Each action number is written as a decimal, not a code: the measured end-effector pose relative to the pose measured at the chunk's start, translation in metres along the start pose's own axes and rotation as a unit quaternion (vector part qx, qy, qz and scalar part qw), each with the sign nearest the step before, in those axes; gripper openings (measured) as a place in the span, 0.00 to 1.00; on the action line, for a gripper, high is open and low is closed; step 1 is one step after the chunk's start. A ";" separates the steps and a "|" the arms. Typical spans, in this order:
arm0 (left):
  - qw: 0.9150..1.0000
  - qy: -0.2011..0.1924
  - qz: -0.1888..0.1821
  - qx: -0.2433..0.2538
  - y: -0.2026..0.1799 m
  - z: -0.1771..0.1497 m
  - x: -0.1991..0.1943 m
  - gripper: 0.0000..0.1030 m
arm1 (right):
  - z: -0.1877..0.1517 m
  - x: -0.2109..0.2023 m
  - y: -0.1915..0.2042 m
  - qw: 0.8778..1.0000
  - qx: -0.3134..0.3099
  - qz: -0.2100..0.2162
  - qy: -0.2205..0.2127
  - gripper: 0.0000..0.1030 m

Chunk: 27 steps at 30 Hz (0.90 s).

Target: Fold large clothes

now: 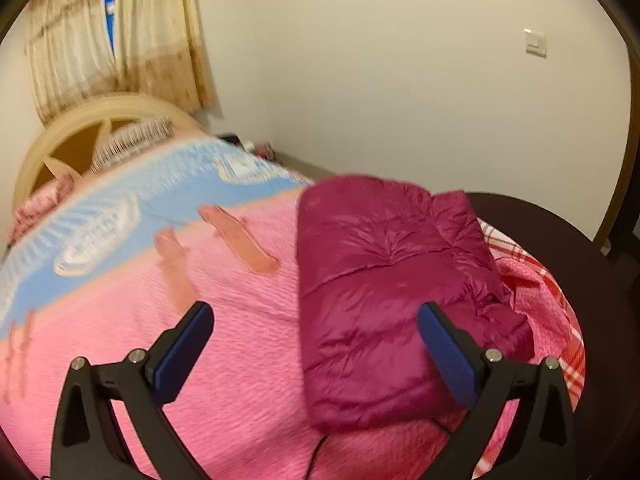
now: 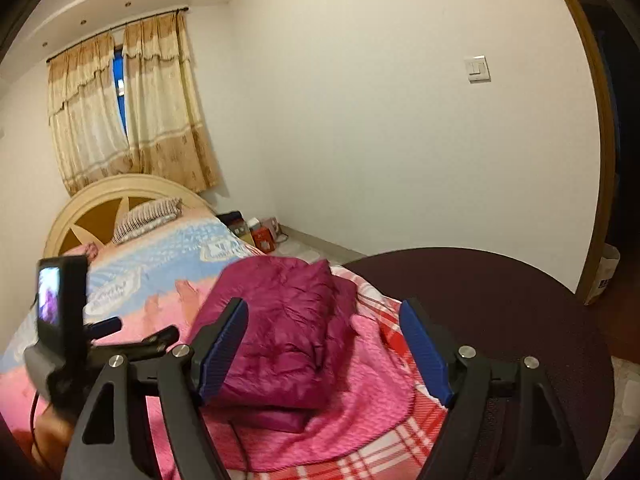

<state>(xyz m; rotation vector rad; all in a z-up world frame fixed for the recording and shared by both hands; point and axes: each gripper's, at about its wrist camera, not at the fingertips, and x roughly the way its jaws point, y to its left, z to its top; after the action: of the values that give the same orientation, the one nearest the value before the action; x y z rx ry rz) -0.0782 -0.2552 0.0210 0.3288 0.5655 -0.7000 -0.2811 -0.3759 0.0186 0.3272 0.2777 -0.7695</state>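
A magenta puffer jacket point(image 1: 384, 288) lies folded into a thick rectangle on the pink bedspread point(image 1: 224, 352) near the foot of the bed. My left gripper point(image 1: 316, 312) hovers above and in front of it, open, nothing between its blue pads point(image 1: 448, 352). In the right wrist view the same jacket point(image 2: 292, 328) sits beyond my right gripper point(image 2: 322, 308), which is open and holds nothing; its blue pads point(image 2: 424, 352) stand wide apart, clear of the fabric. The left gripper's camera body point(image 2: 60, 300) shows at the left edge there.
A dark rounded footboard point(image 2: 500, 320) curves around the bed's end on the right. A red-and-white checked sheet point(image 2: 384, 448) shows under the pink cover. A cream headboard point(image 2: 100, 204), a striped pillow point(image 2: 148, 216), curtains point(image 2: 128, 108) and boxes point(image 2: 260, 236) by the wall lie beyond.
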 end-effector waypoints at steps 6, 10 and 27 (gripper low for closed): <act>0.999 -0.034 0.012 -0.018 0.015 -0.001 -0.040 1.00 | 0.010 -0.024 0.026 0.999 -0.036 0.000 -0.031 0.77; 0.998 -0.052 0.011 -0.027 0.020 0.004 -0.059 1.00 | 0.018 -0.051 0.042 0.996 -0.056 0.005 -0.068 0.85; 0.994 -0.103 0.027 -0.008 0.021 0.000 -0.094 1.00 | 0.021 -0.074 0.061 0.994 -0.068 0.003 -0.083 0.88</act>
<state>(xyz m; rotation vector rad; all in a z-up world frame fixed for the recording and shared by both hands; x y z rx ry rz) -0.1223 -0.1916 0.0782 0.2525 0.3652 -0.6676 -0.2855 -0.2961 0.0764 0.1348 0.1711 -0.7625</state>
